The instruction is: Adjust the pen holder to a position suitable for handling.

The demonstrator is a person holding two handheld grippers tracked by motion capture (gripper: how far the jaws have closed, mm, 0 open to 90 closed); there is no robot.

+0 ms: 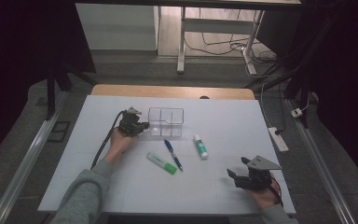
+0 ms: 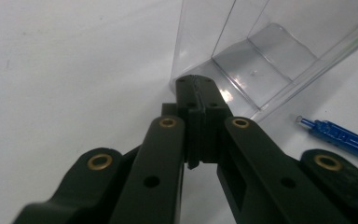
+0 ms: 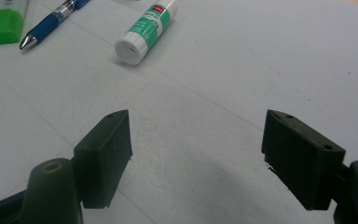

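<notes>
The left tongs were pressed together, empty, at the clear divided box, steadying its corner; the right tongs stood spread near the tabletop's front edge. Highlighter, pen and glue stick lay unloaded just before the empty box, so sorting apparently remained. The white tabletop stood in a dim room.

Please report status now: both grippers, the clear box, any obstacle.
Left gripper shut, tips at clear box corner. Right gripper open, holding nothing. Pen, highlighter, glue stick lie apart from box.
</notes>
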